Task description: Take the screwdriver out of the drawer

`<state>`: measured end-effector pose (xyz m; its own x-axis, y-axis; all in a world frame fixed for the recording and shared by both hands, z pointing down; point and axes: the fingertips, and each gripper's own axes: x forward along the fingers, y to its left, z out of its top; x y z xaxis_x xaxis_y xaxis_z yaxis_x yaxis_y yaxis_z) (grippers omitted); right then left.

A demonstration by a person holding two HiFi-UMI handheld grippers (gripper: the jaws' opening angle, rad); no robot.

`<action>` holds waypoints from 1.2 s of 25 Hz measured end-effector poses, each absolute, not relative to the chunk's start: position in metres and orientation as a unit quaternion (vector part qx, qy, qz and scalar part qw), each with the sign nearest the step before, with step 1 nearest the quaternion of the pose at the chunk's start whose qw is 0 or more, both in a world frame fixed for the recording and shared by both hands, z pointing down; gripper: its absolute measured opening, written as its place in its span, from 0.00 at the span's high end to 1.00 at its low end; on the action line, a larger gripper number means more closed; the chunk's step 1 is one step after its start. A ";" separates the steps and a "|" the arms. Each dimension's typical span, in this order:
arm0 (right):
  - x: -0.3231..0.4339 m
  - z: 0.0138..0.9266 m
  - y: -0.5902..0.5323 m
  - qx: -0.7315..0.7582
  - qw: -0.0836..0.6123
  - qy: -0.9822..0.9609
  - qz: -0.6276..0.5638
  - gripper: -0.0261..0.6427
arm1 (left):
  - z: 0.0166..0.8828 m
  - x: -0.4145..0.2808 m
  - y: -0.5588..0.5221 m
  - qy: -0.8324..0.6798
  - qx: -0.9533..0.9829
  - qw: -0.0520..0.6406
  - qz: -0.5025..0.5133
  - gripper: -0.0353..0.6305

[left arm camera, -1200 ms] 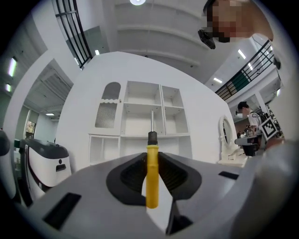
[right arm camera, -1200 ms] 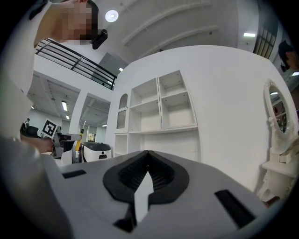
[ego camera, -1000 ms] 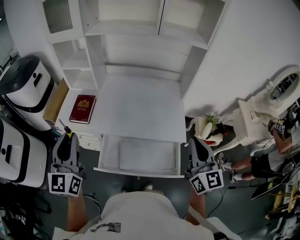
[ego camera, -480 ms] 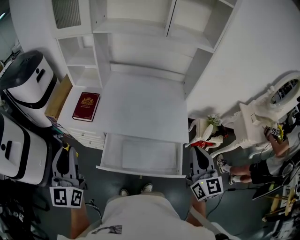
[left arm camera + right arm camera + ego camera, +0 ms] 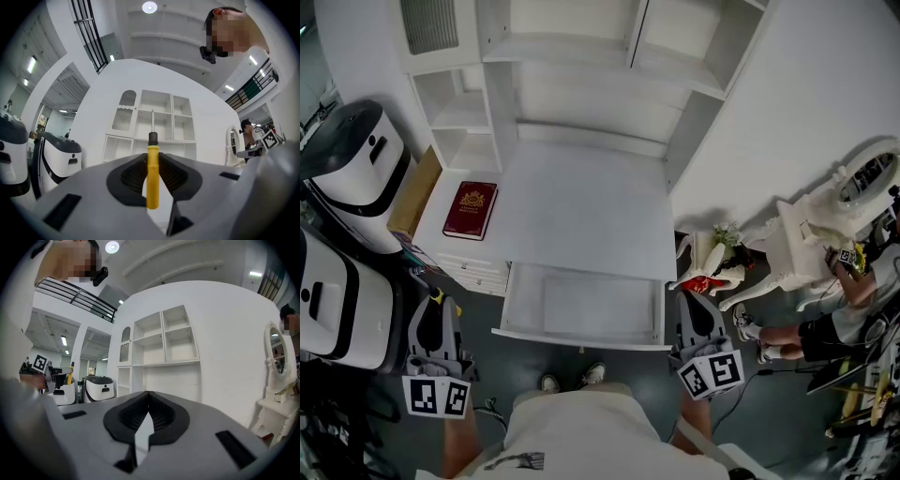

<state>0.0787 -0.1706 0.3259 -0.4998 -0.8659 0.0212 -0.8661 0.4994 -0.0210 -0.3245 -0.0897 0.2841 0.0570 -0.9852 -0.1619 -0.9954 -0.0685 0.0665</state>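
Yellow screwdriver [image 5: 153, 180] sits pinched by my left gripper [image 5: 438, 317], outside the drawer [image 5: 581, 336]. I'd squeeze steadily; right gripper [image 5: 695, 314] jaws together, empty.

What looks like a book [image 5: 470, 209] lies left of the drawer [image 5: 581, 305].

Screwdriver [image 5: 152, 185] with glossy yellow plastic handle and bright metal shaft, left tongs [image 5: 151, 155] in matt grey plastic, ribbed black pads [image 5: 130, 176], smooth white counter [image 5: 581, 211], dark red book [image 5: 470, 210] with gilt emblem
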 end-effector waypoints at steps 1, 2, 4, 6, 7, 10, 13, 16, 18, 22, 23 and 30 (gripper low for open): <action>0.079 0.326 -0.170 0.500 0.003 -0.866 0.014 0.95 | 0.284 -0.323 -0.090 0.680 -0.728 0.031 0.081 0.82; 0.079 0.325 -0.169 0.500 0.003 -0.866 0.013 0.95 | 0.284 -0.321 -0.090 0.678 -0.730 0.031 0.080 0.82; 0.080 0.326 -0.167 0.500 0.001 -0.866 0.013 0.95 | 0.283 -0.319 -0.090 0.676 -0.732 0.033 0.079 0.82; 0.082 0.327 -0.165 0.502 0.001 -0.865 0.014 0.95 | 0.282 -0.316 -0.091 0.674 -0.734 0.034 0.080 0.82; 0.084 0.327 -0.163 0.503 0.001 -0.864 0.015 0.95 | 0.282 -0.315 -0.090 0.672 -0.735 0.034 0.080 0.82; 0.086 0.329 -0.159 0.506 0.001 -0.862 0.016 0.95 | 0.281 -0.311 -0.090 0.668 -0.739 0.035 0.082 0.82; 0.086 0.328 -0.156 0.508 0.000 -0.861 0.014 0.95 | 0.281 -0.310 -0.089 0.664 -0.742 0.033 0.085 0.82; 0.086 0.327 -0.153 0.509 0.003 -0.861 0.011 0.95 | 0.281 -0.309 -0.089 0.661 -0.745 0.033 0.086 0.82; 0.085 0.327 -0.150 0.511 0.006 -0.860 0.008 0.95 | 0.281 -0.309 -0.088 0.658 -0.747 0.032 0.088 0.82; 0.082 0.325 -0.142 0.512 0.006 -0.859 0.006 0.95 | 0.281 -0.309 -0.083 0.654 -0.750 0.031 0.091 0.82; 0.081 0.325 -0.141 0.512 0.006 -0.859 0.005 0.95 | 0.280 -0.310 -0.082 0.654 -0.751 0.031 0.091 0.82; 0.077 0.325 -0.127 0.519 0.002 -0.855 0.001 0.95 | 0.281 -0.313 -0.076 0.646 -0.758 0.033 0.090 0.82</action>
